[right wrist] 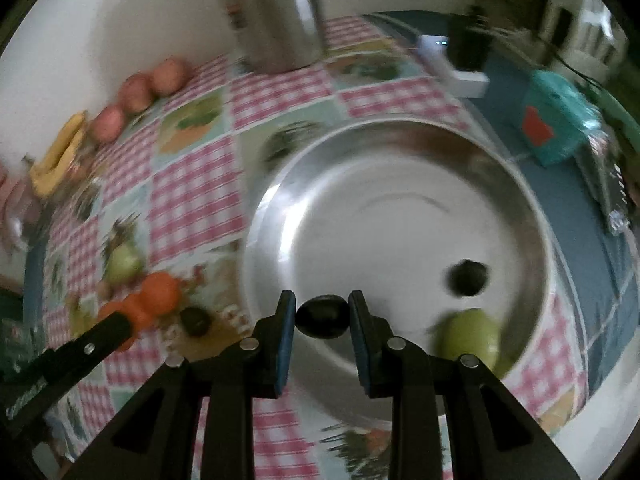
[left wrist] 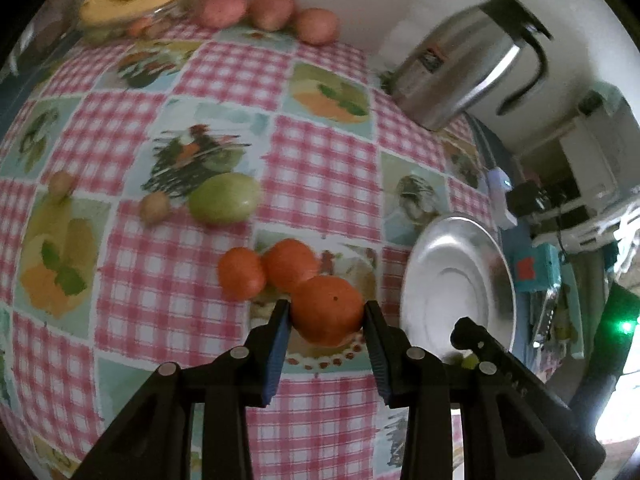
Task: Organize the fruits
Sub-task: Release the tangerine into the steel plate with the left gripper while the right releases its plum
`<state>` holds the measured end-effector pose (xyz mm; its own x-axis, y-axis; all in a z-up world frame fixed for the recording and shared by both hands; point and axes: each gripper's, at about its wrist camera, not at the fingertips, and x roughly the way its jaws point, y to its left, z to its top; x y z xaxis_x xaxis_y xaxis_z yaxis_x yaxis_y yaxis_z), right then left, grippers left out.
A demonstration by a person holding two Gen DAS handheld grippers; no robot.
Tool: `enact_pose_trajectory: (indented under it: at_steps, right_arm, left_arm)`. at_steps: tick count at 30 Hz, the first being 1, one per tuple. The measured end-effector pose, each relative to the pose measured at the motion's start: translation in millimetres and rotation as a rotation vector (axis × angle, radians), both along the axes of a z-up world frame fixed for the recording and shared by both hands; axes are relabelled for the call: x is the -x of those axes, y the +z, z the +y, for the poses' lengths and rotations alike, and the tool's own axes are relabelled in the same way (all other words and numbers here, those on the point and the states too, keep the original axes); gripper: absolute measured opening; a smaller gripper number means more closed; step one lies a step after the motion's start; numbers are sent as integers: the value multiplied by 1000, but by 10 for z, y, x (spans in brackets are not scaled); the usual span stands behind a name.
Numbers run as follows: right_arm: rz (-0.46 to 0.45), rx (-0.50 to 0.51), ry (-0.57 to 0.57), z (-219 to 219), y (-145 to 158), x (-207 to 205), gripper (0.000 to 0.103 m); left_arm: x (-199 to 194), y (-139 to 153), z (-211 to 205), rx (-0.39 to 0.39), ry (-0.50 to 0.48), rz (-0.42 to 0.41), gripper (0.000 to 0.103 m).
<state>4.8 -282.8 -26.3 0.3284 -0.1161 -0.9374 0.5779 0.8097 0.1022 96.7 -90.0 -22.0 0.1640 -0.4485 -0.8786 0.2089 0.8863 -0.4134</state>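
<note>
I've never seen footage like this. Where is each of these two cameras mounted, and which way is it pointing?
Left wrist view: sits on the left gripper, looking along its fingers over the checked tablecloth; they close on an orange fruit.
Right wrist view: sits on the right gripper, looking down into the metal bowl; its fingers hold a dark fruit.
Shared: bowl, kettle, orange fruits, and each camera catches the other gripper at its edge.

I count three oranges [left wrist: 326,310], two green apples [left wrist: 224,204], three red apples [left wrist: 272,9], three dark fruits [right wrist: 322,316], one plate [right wrist: 400,152], one jug [left wrist: 460,72].
</note>
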Motion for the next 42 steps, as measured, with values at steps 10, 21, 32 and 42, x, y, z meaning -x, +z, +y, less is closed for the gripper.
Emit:
enact_pose_trajectory:
  at_steps: [10,21,32,42]
  right_arm:
    - [-20,8,-146,-413,64,249,28]
    - [-15,-11,-172,-503,27,298,28]
    - [41,-37,-157,-466,-126,264,29]
    - [38,-53,-169,-478,-141,267,29]
  left_arm:
    - [312,73,-674,-16,-221,-113,39]
    - [508,-102,-1062,-54,-342,-131,39]
    - [524,-181,-1110,-86,-362,-121,41]
    - [520,-130,-1073,-78,-353,-129,49]
